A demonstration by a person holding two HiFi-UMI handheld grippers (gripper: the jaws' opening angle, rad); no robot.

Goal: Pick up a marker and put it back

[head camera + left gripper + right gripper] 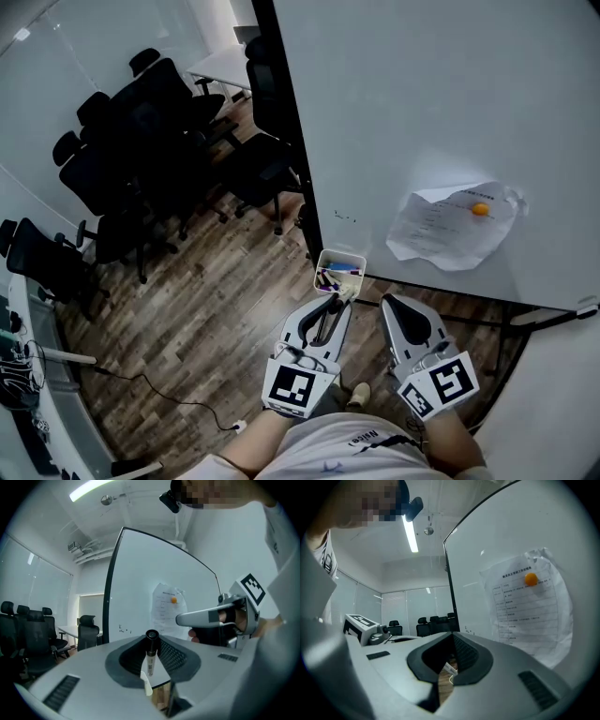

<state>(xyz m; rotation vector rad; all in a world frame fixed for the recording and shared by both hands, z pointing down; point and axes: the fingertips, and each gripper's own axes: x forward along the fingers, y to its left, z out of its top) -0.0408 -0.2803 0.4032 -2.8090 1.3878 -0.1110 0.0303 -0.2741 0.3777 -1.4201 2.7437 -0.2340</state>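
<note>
My left gripper (336, 300) is shut on a marker (325, 323), which has a black cap and a white labelled body. In the left gripper view the marker (150, 660) stands upright between the jaws, cap end up. The gripper's tip is just below a small white box (341, 255) that holds several markers at the whiteboard's (422, 103) lower left corner. To its right my right gripper (396, 309) points at the board with its jaws together and nothing between them. The right gripper view shows only floor past the right gripper (451, 660).
A crumpled paper sheet (452, 228) hangs on the board under an orange magnet (480, 209). Black office chairs (141, 159) crowd round a table at the upper left. A cable (159, 394) runs across the wood floor. A desk edge (56, 412) lies at the left.
</note>
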